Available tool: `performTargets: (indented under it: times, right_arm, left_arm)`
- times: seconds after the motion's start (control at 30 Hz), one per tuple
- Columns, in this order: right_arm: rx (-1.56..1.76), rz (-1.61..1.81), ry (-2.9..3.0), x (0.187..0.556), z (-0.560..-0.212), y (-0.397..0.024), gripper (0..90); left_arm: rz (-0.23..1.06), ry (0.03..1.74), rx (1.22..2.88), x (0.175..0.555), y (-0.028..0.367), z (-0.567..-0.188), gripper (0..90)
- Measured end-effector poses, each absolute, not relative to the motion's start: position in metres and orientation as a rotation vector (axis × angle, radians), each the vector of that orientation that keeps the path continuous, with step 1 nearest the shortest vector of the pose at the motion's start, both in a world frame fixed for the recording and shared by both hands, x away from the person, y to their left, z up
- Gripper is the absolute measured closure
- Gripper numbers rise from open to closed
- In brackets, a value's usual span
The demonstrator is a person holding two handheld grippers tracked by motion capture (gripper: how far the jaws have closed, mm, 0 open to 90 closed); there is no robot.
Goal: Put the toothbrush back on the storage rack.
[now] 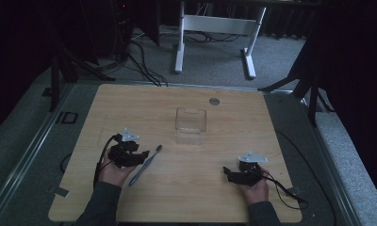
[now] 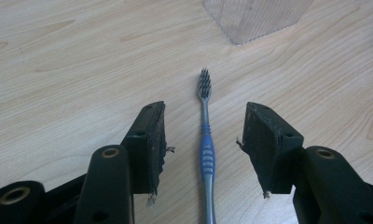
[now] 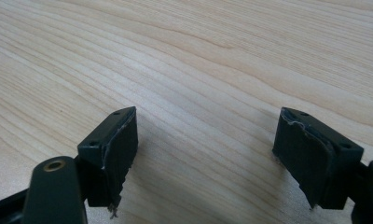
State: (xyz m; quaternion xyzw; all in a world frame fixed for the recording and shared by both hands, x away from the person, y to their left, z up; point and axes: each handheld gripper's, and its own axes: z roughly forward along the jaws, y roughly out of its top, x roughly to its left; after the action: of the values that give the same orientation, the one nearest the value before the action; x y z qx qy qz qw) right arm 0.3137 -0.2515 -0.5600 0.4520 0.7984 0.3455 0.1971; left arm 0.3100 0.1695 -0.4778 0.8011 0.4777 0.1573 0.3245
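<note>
Step in hand: the left gripper (image 2: 204, 140) is lined up to pick the toothbrush (image 2: 206, 154) off the bench (image 1: 224, 188), as I judge it.
Toothbrush position: it lies flat on the wood, near the left gripper (image 1: 142, 157) in the high view, its bristle head pointing towards the clear container (image 1: 191, 120) and apart from it.
Left fingers: spread wide, holding nothing; the blue grip of the handle runs between them, touching neither pad.
Right fingers: the right gripper (image 3: 205, 154) is also wide open and empty, over bare wood, well apart from the toothbrush.
Doing it well: lower until the pads flank the ribbed blue grip, keep the handle centred, then close squarely across it; a thin handle lying flat could skid or roll if one pad meets it first.
What the left gripper view adds: the bristles, the blue ribbing and the handle's centring between the fingers, which the dim high view leaves too small to judge.
What the high view adds: both hands, the right gripper (image 1: 231, 175), and the whole container beyond the toothbrush (image 1: 145, 164).
</note>
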Motion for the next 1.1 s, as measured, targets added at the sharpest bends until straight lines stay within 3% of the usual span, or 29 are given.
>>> performTargets:
  times: [1.1]
  right_arm:
    - [1.265, 0.968, 2.237, 0.314, -0.560, -0.251, 21.4]
  left_arm:
    - [0.359, 1.298, 2.170, 0.327, 0.164, -0.466, 53.5]
